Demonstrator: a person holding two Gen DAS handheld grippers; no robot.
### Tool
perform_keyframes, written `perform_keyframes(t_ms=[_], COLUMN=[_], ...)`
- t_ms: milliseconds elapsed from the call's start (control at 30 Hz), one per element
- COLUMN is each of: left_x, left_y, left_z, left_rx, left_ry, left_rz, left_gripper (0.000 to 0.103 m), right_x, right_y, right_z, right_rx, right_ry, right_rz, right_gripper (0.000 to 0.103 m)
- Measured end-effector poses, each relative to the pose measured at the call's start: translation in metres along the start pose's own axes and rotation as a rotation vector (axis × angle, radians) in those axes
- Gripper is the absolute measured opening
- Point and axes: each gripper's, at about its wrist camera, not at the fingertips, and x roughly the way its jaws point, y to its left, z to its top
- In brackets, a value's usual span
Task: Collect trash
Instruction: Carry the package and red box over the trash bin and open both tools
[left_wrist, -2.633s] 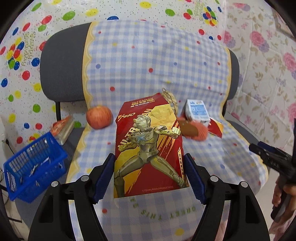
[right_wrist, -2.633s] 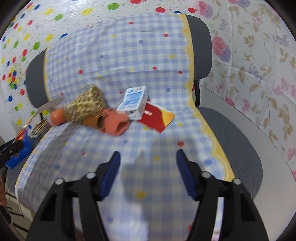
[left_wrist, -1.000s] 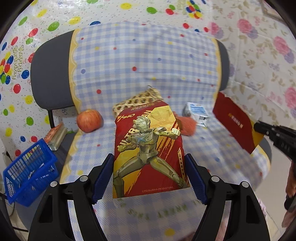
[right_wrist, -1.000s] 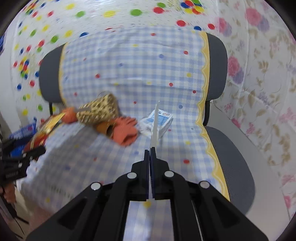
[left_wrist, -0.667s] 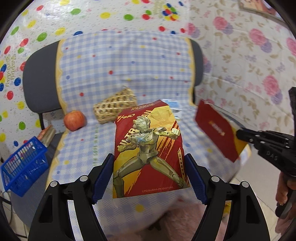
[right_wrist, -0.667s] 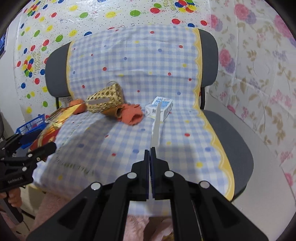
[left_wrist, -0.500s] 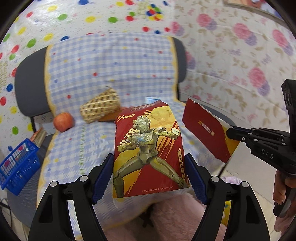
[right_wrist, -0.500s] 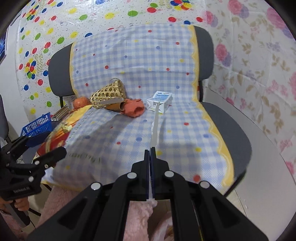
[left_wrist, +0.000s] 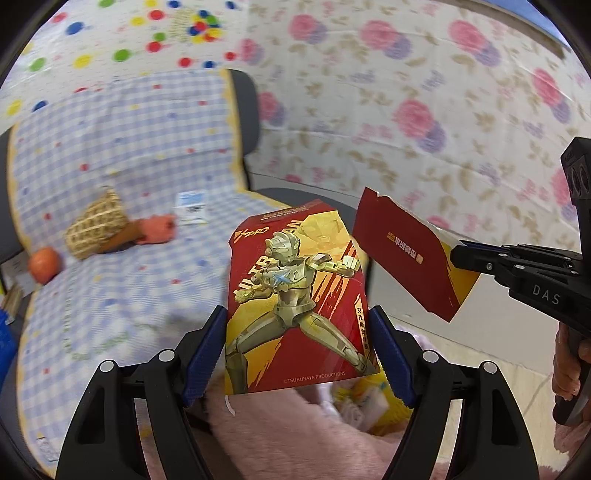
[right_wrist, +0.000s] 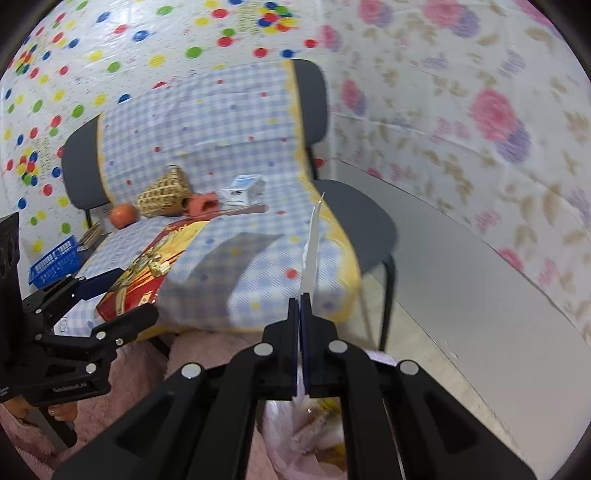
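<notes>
My left gripper (left_wrist: 299, 325) is shut on a red and gold pack with a figure printed on it (left_wrist: 295, 280), its blue pads pressing both side edges. The pack hangs in front of the chair seat (left_wrist: 110, 295), above a pink rug. My right gripper (right_wrist: 300, 299) is shut on a flat red and yellow card sleeve (left_wrist: 406, 251), seen edge-on as a thin white strip (right_wrist: 313, 243) in the right wrist view. A clear trash bag (right_wrist: 314, 424) with yellow wrappers lies right under the right gripper. A small blue and white carton (right_wrist: 243, 190) lies on the seat.
On the checked cloth over the chair lie a wicker basket (left_wrist: 98, 223), an orange glove (left_wrist: 155, 230) and an apple (left_wrist: 44, 264). A blue plastic basket (right_wrist: 55, 264) stands left of the chair. Flowered sheeting covers the wall on the right, above grey floor (right_wrist: 461, 295).
Both grippers have swung right and back from the chair with their loads. The seat has slid left in both views. The rug and the trash bag have come into view below.
</notes>
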Motion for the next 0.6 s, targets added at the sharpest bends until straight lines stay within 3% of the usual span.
perform_keyframes(t_ms=[200,600], left_x=[0.015,0.046], left_y=[-0.034,-0.067], left_z=[-0.012,-0.024], left_rx=[0.065,0.123], left_ry=[0.063,0.218], left_rz=[-0.078,-0.175], left_gripper=[0.077,0.078], right_x=[-0.014,-0.005], right_y=[-0.021,-0.054], right_z=[-0.027,-0.062], right_rx=[0.042,0.146], right_ry=[0.023,0.118], right_rz=[-0.068,-0.083], right_gripper=[0.002,0.003])
